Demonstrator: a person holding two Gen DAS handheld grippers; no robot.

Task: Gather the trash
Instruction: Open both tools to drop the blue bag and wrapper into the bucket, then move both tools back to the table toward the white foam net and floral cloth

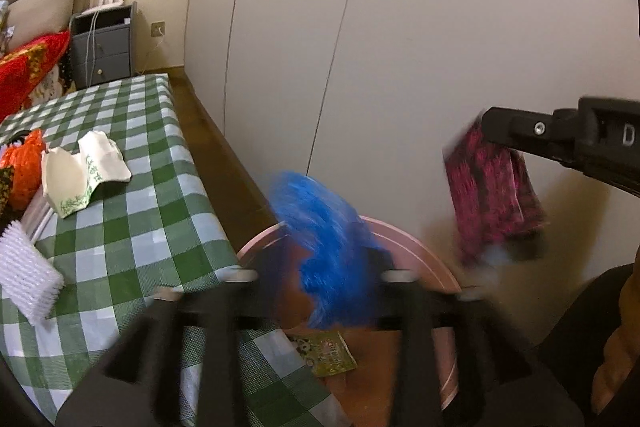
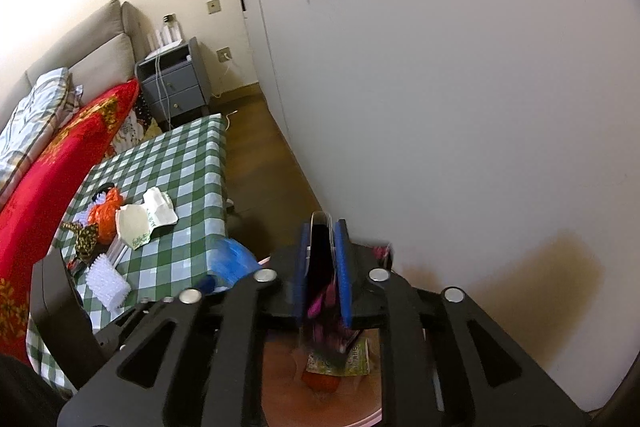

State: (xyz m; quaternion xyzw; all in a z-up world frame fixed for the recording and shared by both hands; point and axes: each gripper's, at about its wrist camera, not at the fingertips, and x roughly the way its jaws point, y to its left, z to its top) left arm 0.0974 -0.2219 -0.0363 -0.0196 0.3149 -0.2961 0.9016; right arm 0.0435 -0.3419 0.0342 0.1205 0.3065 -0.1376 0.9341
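While both grippers hang over the pink bin point(image 1: 416, 247), each carries a wrapper.

Right gripper point(image 2: 323, 267): blue pads point(image 2: 343, 275) pressed together on a pink-and-black wrapper point(image 1: 494, 195), which hangs below the fingers, above the bin's opening, close to the white wardrobe point(image 1: 400, 47). Left gripper point(image 1: 320, 275): badly blurred; a blue wrapper point(image 1: 328, 227) sits between its fingers over the bin's near rim, apparently pinched, though the blur makes contact hard to confirm. Inside the bin lies a yellow-green packet point(image 1: 328, 353) with something orange-red under it. Beside the bin, on the green-checked table point(image 1: 132, 247): torn white carton point(image 1: 80, 175), orange bag point(image 1: 20, 167), white spiky brush point(image 1: 26, 267). Beyond the table: red blanket point(image 2: 52, 179), grey nightstand point(image 2: 176, 87).
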